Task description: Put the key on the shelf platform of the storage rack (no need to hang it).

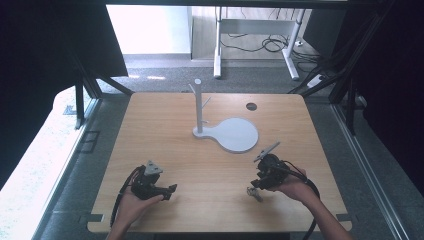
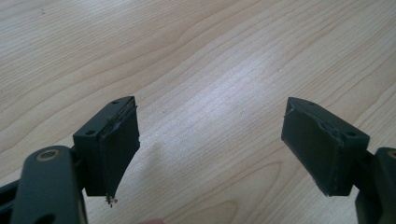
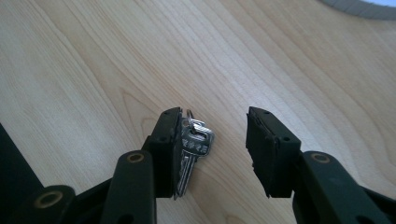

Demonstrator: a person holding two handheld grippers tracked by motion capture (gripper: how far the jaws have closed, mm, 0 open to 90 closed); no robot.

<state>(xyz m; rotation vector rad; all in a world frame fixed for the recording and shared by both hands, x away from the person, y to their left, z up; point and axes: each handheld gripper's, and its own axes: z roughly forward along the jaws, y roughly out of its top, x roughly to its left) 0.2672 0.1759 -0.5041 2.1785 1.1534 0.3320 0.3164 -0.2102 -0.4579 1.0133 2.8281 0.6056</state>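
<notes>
right gripper (image 3: 212,154) spread open over the keys (image 3: 194,149) on the table (image 1: 200,165), keys against one jaw. left gripper (image 2: 210,149) open, empty. we judge grasp not yet made; lift remains.

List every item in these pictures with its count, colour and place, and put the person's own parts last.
table: one, light wood grain, centre of the high view, with a dark round hole near its far edge.
stand: one, light grey, an upright post with short pegs on a rounded flat base, far middle of the table.
keys: a small silver bunch, count unclear, flat on the table against one jaw of the right tongs.
desk frame: one, white legs, on the floor beyond the table, dark cables beside it.
left tongs: one, black, jaws wide apart over bare wood, near left.
right tongs: one, black, jaws apart, near right.
hands: two, holding the tongs at the near edge.
</notes>
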